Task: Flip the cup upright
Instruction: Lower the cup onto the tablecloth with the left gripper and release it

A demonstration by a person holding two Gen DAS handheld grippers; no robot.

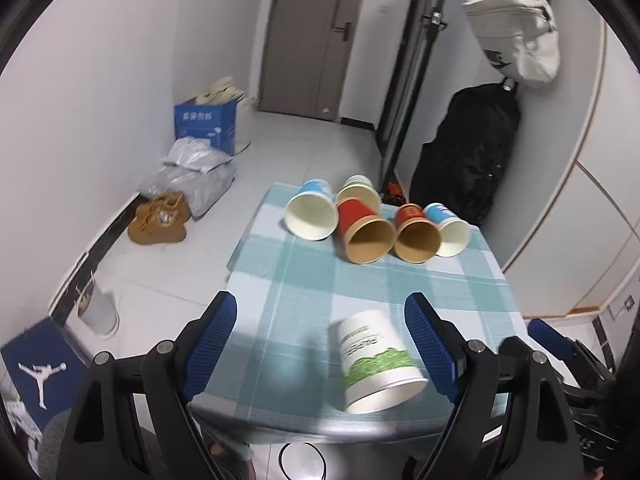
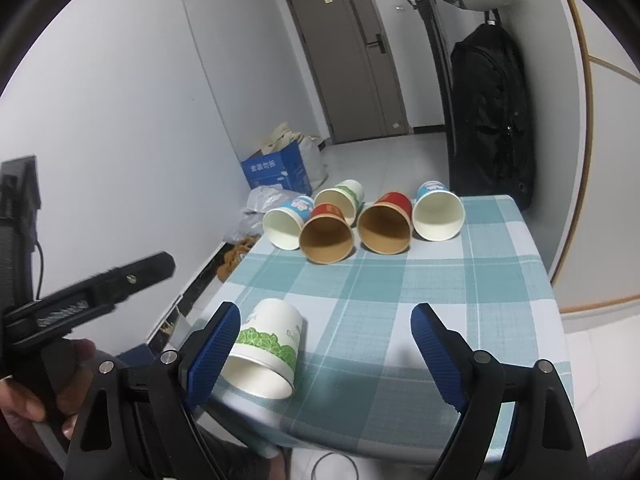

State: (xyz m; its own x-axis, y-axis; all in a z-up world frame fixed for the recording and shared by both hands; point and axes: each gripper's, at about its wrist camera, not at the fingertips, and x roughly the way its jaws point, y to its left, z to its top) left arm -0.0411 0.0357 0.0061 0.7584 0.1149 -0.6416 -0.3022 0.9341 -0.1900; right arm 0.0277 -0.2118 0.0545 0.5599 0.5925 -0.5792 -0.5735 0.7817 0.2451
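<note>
White cup with green leaf band (image 1: 374,360), lying on its side near the near edge of the checked tablecloth (image 1: 304,280), apart from all other cups. Long axis roughly parallel to the gripper fingers: closed base pointed toward the far edge, open mouth turned toward the near edge and tipped slightly down. Seen between the fingers of the left gripper (image 1: 326,344), closer to its right-hand pad than to its left-hand one, touching neither. Left gripper spread wide, empty, hovering at the near edge.

In the right wrist view, same cup (image 2: 268,344) found just beside the left-hand finger of the right gripper (image 2: 326,350), partly hidden behind that pad; contact not determinable. Right gripper likewise spread wide and empty, its span over bare cloth to the right of the cup. Judged: left gripper better placed, already straddling the cup; closing across the wall, then rotating mouth-up, likely the next step.

Further out, five more cups on their sides near the far edge, mouths facing the near edge: blue-printed white cup (image 1: 312,212) toward the far left corner, green-printed white cup (image 1: 360,190) behind, two red cups (image 1: 366,232) (image 1: 416,234) touching, second blue-printed cup (image 1: 448,230) at the right end.
</note>
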